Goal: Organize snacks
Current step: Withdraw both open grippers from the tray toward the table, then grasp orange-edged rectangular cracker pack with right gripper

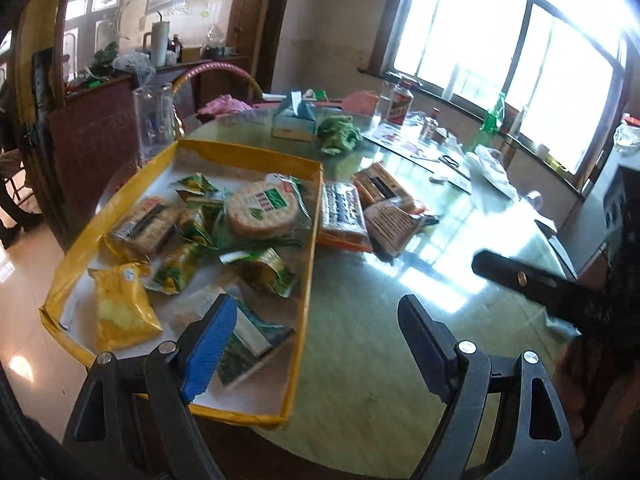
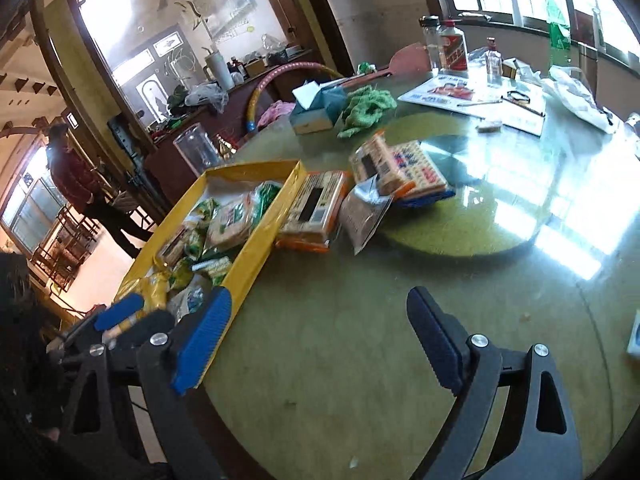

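A yellow tray (image 1: 308,280) sits at the table's left edge and holds several snack packs: a round cracker pack (image 1: 262,210), green packets and a yellow bag (image 1: 120,312). Three cracker packs (image 1: 344,216) lie on the table just right of the tray. My left gripper (image 1: 320,344) is open and empty, low over the tray's near corner. My right gripper (image 2: 320,336) is open and empty above bare table, beside the tray (image 2: 256,248). The loose packs (image 2: 316,208) lie ahead of it. The right gripper's finger also shows in the left wrist view (image 1: 520,280).
A green cloth (image 2: 366,108), tissue box (image 2: 316,110), bottles (image 2: 452,50), papers and a plastic bag (image 2: 576,96) crowd the far side of the round green table (image 2: 360,320). A clear pitcher (image 1: 154,120) stands behind the tray. A person (image 2: 76,184) stands far left.
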{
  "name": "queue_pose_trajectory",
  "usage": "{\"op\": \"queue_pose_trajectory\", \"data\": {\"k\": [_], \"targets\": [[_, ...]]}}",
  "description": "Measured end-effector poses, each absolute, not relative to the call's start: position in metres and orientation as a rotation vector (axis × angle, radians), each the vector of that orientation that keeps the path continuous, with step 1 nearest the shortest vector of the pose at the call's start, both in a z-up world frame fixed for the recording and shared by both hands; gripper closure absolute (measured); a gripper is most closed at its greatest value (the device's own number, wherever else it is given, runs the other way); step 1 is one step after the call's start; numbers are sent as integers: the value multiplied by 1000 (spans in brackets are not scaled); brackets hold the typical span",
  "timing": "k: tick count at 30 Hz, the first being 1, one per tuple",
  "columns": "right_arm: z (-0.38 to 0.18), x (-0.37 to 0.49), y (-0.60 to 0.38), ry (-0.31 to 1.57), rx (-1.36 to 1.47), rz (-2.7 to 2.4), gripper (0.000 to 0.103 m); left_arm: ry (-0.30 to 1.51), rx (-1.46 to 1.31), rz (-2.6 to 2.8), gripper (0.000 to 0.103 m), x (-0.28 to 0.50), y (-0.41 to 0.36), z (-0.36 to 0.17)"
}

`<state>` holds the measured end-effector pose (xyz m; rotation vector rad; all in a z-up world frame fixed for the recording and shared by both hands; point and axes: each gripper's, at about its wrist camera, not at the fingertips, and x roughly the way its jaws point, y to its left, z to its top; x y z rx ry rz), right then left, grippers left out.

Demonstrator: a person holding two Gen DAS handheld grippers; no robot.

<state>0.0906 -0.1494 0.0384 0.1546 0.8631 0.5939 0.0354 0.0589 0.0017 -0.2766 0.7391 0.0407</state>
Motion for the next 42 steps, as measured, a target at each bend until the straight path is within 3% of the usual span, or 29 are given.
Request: {"op": "queue_pose_trajectory", "data": {"k": [9,24,31,32,33,42], "targets": [[40,147,-136,930,88,607,34,728,-316,33,20,29,62,-1],[-7,283,-63,1012,-208,427,35,720,-373,6,20,32,86,-5],[-25,278,-34,997,-366,427,34,739,-378,6,20,38,89,-12],[-25,276,-34,991,-379,422,35,742,-377,5,20,38,88,-12],[-26,276,-35,1005,-386,411,47,742,-376,5,20,37,87,-12],[-20,243,-64,998,-344,430,50,761,-341,-19,20,34,65,-10]]}}
